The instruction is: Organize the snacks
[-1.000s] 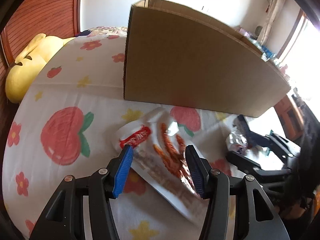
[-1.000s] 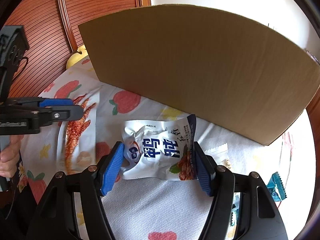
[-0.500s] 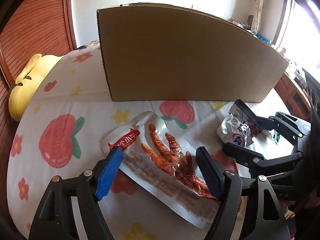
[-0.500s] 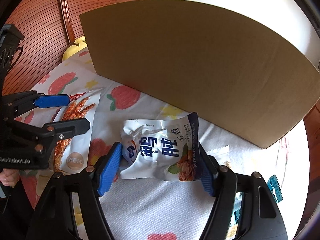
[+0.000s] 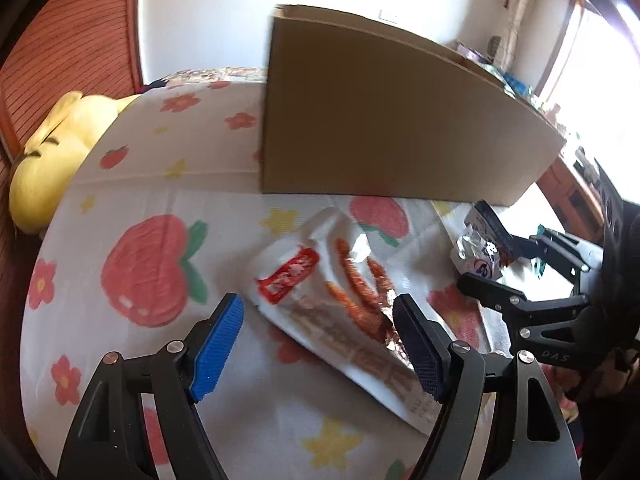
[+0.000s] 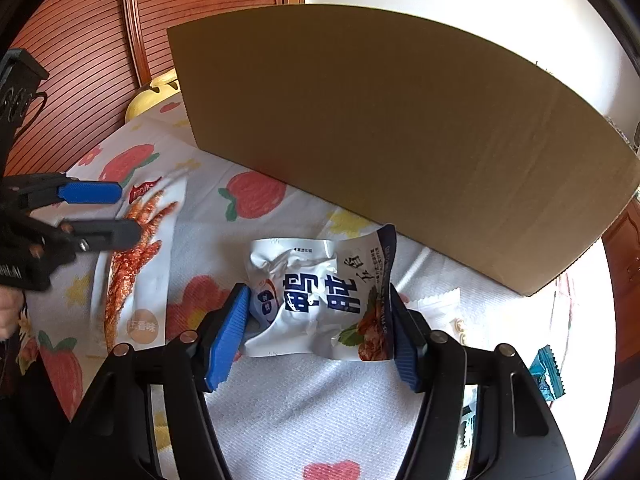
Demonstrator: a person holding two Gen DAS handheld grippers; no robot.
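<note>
my right gripper (image 6: 316, 328) is clamped on the crumpled white snack pouch (image 6: 320, 296); next i lift it to the tall brown cardboard box (image 6: 400, 152) at 12 o'clock. my left gripper (image 5: 320, 332) is spread.

Looks like somebody's bedroom at home: a bed with a strawberry-and-flower print sheet (image 5: 152, 272), a yellow plush toy (image 5: 52, 152) tucked at its far left corner against a reddish slatted wooden headboard (image 6: 200, 20), and a sunny window with a curtain (image 5: 532, 12).
</note>
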